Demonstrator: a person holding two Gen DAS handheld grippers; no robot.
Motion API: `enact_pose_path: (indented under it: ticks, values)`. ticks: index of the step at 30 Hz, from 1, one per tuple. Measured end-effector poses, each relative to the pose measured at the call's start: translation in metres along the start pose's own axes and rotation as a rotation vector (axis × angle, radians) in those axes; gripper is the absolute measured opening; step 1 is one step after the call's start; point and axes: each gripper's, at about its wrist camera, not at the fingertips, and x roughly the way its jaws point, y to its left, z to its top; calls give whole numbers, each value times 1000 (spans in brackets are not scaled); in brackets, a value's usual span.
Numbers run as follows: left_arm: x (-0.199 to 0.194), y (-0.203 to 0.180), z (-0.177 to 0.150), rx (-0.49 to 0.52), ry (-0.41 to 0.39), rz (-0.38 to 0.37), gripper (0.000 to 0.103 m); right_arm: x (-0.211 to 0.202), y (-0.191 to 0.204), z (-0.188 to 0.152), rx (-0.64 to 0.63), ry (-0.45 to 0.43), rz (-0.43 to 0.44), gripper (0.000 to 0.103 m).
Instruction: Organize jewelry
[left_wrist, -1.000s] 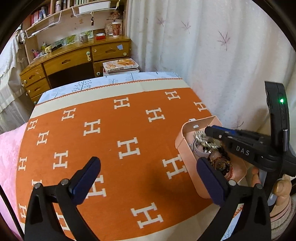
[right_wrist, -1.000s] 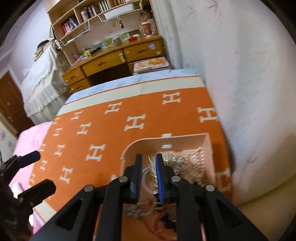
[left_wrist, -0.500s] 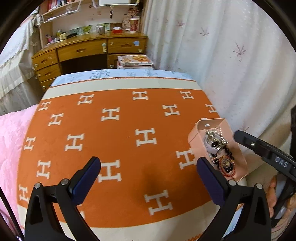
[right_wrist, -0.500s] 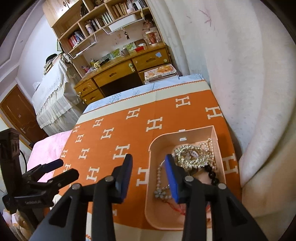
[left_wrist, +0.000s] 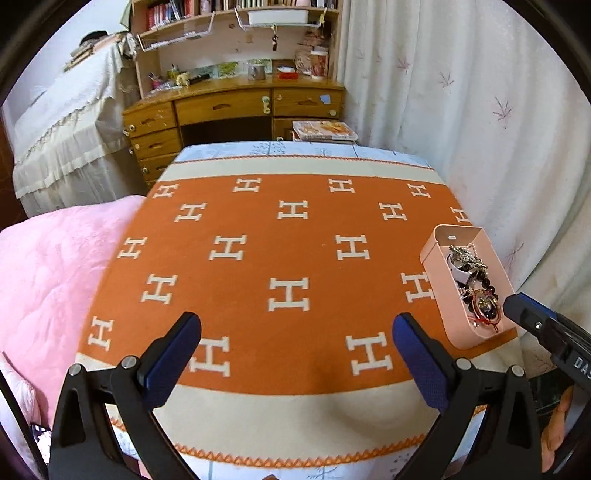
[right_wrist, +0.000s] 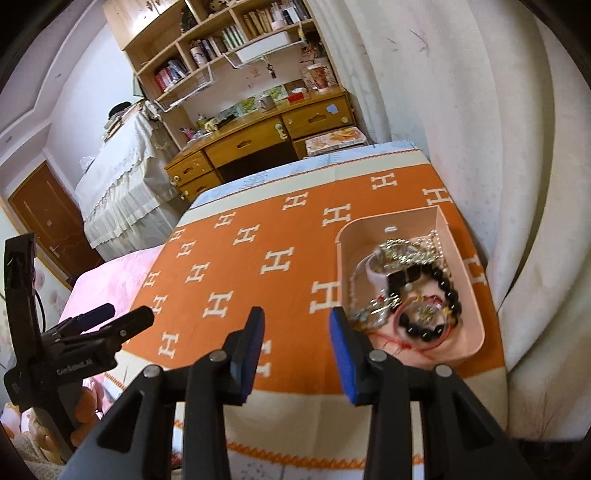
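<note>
A pink tray (left_wrist: 439, 242) (right_wrist: 476, 332) sits at the right edge of an orange cloth with white H marks (left_wrist: 258, 266). It holds a tangle of jewelry (right_wrist: 406, 284): a black bead bracelet (right_wrist: 448, 291), silver chains (right_wrist: 402, 251), a white bangle and a red cord. My left gripper (left_wrist: 295, 339) is open and empty over the near middle of the cloth. My right gripper (right_wrist: 297, 325) is open and empty, just near-left of the tray; it shows in the left wrist view (left_wrist: 532, 321) at the tray's near end.
A white curtain (left_wrist: 480, 110) hangs right of the table, close to the tray. A pink blanket (left_wrist: 48, 266) lies to the left. A wooden desk (left_wrist: 236, 103) with shelves and a stack of magazines (left_wrist: 325, 129) stand beyond the far edge.
My right gripper opened and drew back out of the pink tray, leaving the jewelry there. Both grippers pulled back towards the near edge of the cloth.
</note>
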Motion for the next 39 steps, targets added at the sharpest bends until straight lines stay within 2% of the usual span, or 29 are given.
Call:
enact_pose_path:
  ticks: [7,10,17,29,39]
  values:
    - [-18,7,-9,1,-53,81,102,-18,33,-13,-28,-23,20,39]
    - [-26,9,-11,-14,-80,62,102,-22,44,-16,-50,-46,-5,44]
    - [-36,-2,-17,5,-127,47,102,-28,57,-23,-56,-89,-16,45]
    - [-36,-5,-20,14,-126,35,102,-24,74,-31,-115,-82,-25,45]
    - [-35,-5,-24,20,-118,27,102,-21,77,-32,-114,-72,-19,45]
